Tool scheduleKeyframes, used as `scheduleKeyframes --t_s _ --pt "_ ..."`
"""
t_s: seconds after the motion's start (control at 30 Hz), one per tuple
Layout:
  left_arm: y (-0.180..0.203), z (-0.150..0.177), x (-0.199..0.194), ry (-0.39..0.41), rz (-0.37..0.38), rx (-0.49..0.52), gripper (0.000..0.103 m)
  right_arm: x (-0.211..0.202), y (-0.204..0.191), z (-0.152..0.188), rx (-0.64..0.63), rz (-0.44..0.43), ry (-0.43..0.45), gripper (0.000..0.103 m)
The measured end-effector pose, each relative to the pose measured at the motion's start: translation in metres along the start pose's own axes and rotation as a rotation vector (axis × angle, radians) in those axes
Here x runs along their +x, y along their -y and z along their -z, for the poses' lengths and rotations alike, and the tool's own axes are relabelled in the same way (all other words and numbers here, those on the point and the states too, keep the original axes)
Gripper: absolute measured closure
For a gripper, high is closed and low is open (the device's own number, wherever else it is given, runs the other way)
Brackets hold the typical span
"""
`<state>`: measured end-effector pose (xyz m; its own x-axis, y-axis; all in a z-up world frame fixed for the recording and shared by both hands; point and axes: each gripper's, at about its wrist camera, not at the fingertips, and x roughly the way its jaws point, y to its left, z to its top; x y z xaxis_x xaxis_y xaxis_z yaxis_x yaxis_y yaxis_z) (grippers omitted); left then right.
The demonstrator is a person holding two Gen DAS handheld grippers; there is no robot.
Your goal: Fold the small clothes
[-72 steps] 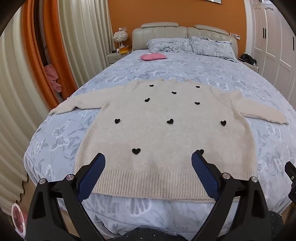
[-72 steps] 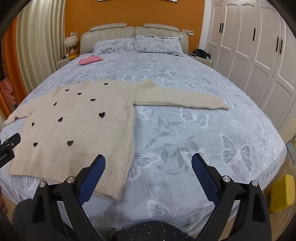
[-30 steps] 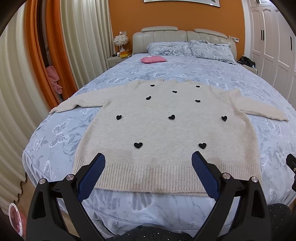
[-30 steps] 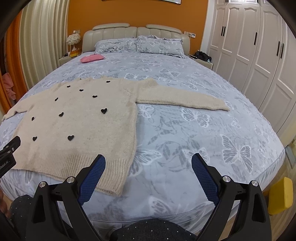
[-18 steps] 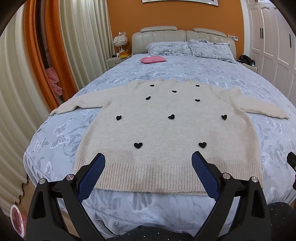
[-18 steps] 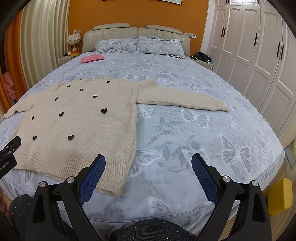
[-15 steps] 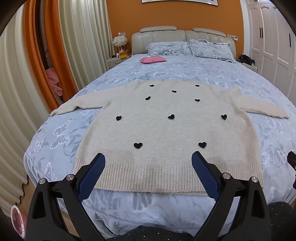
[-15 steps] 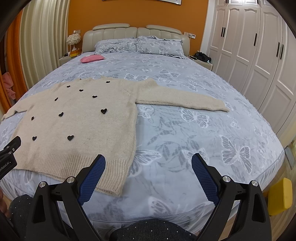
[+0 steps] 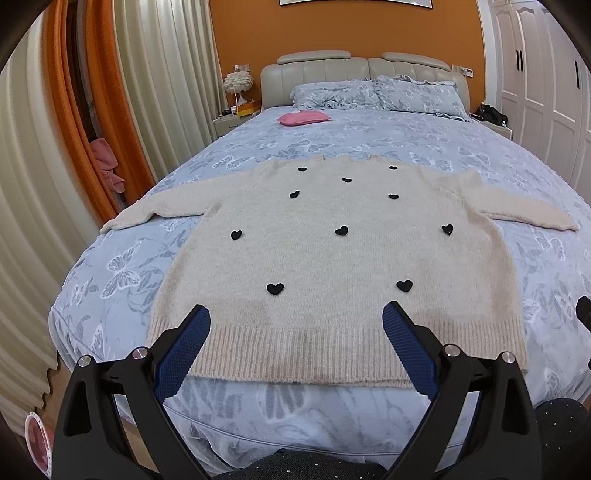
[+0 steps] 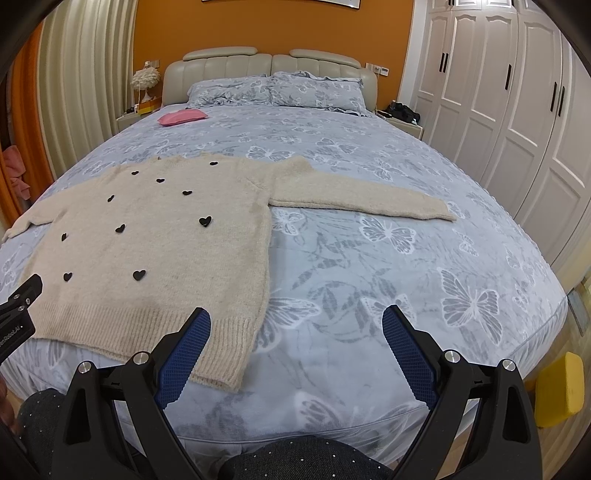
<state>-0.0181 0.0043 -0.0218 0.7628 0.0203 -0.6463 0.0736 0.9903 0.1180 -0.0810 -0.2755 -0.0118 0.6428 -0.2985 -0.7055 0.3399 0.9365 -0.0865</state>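
Left claw (image 9: pixel 295 317) fingers cover sweater (image 9: pixel 332 251) hem corners in left wrist view, left sleeve cuff cut by frame edge in right wrist view, nightstand items (image 9: pixel 236 109) too small to identify, framed picture (image 9: pixel 354 2) cropped at top.

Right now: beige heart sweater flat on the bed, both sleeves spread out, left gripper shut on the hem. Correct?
One error: the left gripper is open, its jaws wide apart above the hem and holding nothing, as the left wrist view shows. The sweater does lie flat on the bed, both sleeves spread.
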Motion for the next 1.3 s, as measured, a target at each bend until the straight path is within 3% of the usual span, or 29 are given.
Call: scheduleKeyframes --t_s 0.9,1.07,1.23,1.3 --pt "-0.001 0.000 0.002 -0.011 0.001 0.000 0.011 0.001 0.010 0.000 0.016 -0.008 -0.020 0.011" --pt "-0.010 -0.007 0.009 -0.073 0.061 -0.047 0.010 0.014 0.043 -0.018 0.136 -0.067 -0.083 0.011" --pt "-0.008 -0.023 0.021 -0.119 0.137 -0.152 0.010 0.077 0.119 -0.067 0.270 -0.039 -0.138 0.012" --pt "0.003 -0.034 0.028 -0.113 0.144 -0.149 0.010 0.113 0.156 -0.085 0.366 -0.058 -0.167 0.029"
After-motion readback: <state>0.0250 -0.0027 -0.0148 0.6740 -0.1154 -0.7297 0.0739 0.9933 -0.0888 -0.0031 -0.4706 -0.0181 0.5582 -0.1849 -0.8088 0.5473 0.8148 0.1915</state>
